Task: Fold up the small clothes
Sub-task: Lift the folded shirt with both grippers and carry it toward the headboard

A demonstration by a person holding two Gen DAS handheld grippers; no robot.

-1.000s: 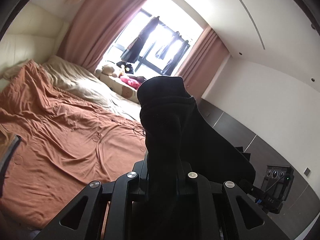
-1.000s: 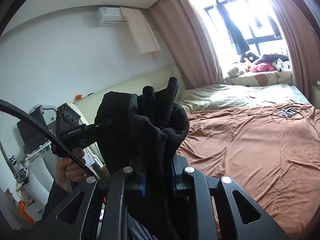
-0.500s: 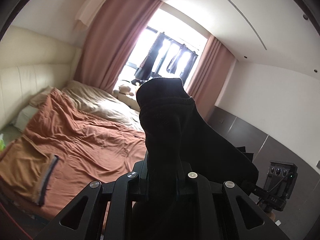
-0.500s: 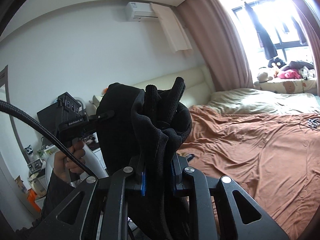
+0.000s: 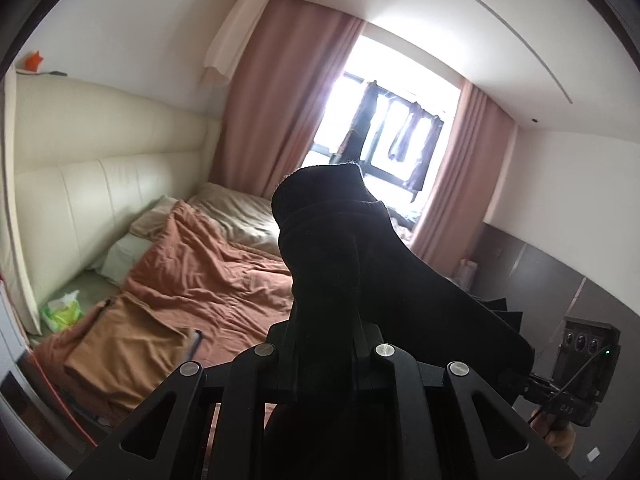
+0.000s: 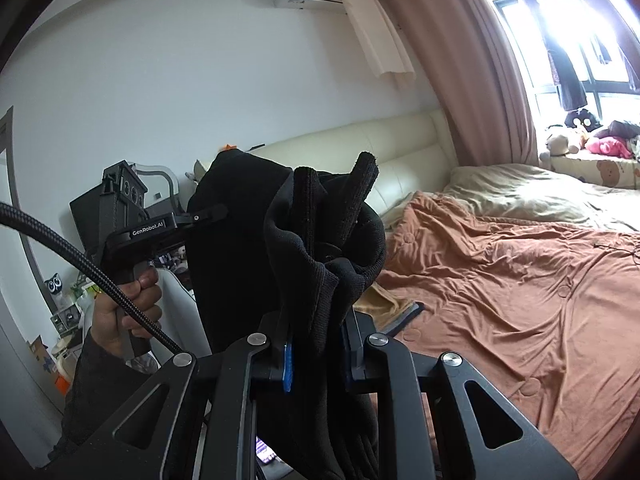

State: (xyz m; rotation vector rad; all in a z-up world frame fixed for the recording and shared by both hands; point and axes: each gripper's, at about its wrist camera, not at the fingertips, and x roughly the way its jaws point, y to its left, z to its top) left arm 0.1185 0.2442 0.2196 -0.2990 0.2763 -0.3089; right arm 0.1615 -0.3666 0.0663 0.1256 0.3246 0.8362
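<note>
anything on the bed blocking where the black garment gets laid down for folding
Nothing visible stands between the black garment, clamped by both grippers, and the rumpled brown duvet. A folded tan cloth lies on its near corner.

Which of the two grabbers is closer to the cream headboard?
Left. The left gripper is on the headboard side; the right gripper is farther off, toward the dark wall. Both are shut on the black garment.
</note>
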